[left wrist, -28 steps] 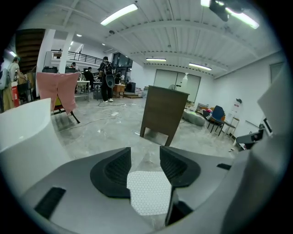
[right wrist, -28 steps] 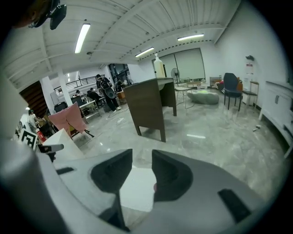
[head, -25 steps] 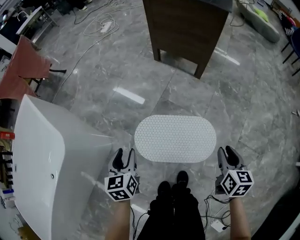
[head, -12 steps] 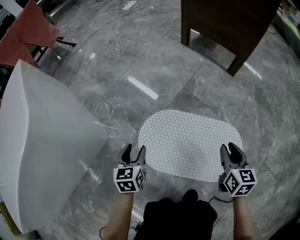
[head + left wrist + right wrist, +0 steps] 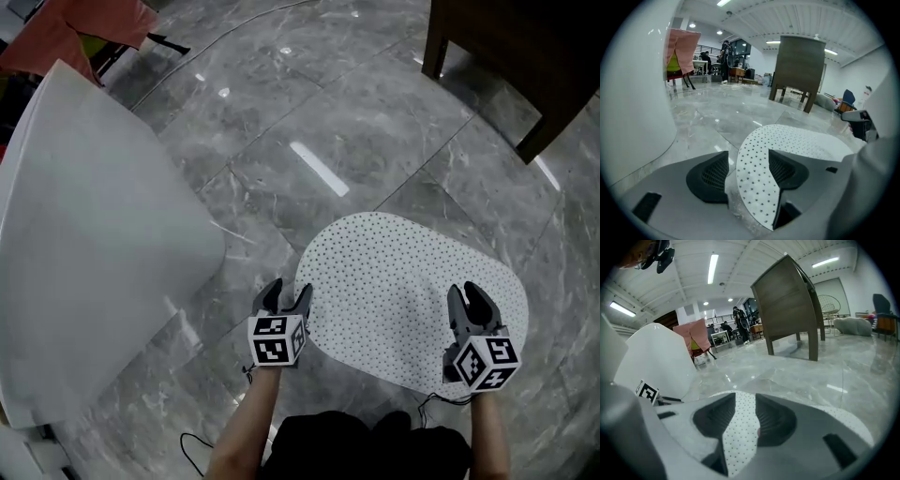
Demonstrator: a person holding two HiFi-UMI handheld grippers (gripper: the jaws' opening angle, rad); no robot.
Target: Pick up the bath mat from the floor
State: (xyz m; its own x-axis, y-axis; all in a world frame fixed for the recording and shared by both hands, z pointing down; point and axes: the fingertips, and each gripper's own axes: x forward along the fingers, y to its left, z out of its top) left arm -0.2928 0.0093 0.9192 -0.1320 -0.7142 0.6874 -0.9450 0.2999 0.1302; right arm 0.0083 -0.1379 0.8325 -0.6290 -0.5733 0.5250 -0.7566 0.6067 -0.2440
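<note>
While left tongs (image 5: pixel 288 290), just widened, and right tongs (image 5: pixel 466 293) gape, each frames the oval, dotted bath mat (image 5: pixel 394 281).

The white tub (image 5: pixel 94 234) walls off the whole left of the frame, and I get only a strip of grey floor (image 5: pixel 281 122) between its sloping side and the left end of the bath mat (image 5: pixel 403 281). The dark cabinet (image 5: pixel 525 47) stands at upper right, well apart from the mat. Between tub and cabinet the floor lies open. My own legs (image 5: pixel 347 445) crowd the bottom edge.
</note>
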